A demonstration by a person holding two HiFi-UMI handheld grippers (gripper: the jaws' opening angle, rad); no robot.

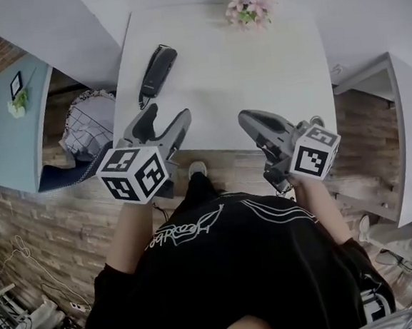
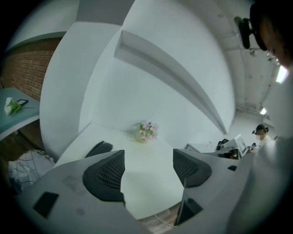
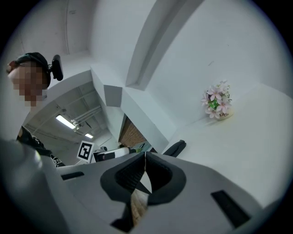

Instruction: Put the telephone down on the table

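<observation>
Lying flat on the white tabletop (image 1: 241, 78), the telephone (image 1: 157, 71) is sitting toward the far-left corner, dark and set lengthwise, with neither gripper touching it. The left gripper (image 1: 167, 113) is hovering just short of it over the near-left part of the tabletop. Its jaws are standing wide apart with only bare surface showing between them. The right gripper (image 1: 249, 120) is hanging at the near edge on the other side, with its jaws pressed together and gripping nothing.

Judging from how the handset is resting, the putting-down itself looks finished, and the step in hand is the clearing away. The next move is calling for little: drawing the left gripper straight back toward the person, keeping its open jaws level so neither 1 is clipping the near end of the telephone and skidding it on the smooth surface.

Around the scene, 1 small pot of pink flowers (image 1: 249, 6) is standing at the far edge, well apart from the telephone. A wire basket (image 1: 81, 132) holding cloth is sitting on the floor beside the tabletop's left side. Neither is getting in the way of a withdrawal, and nothing is lying between the grippers and the person.
</observation>
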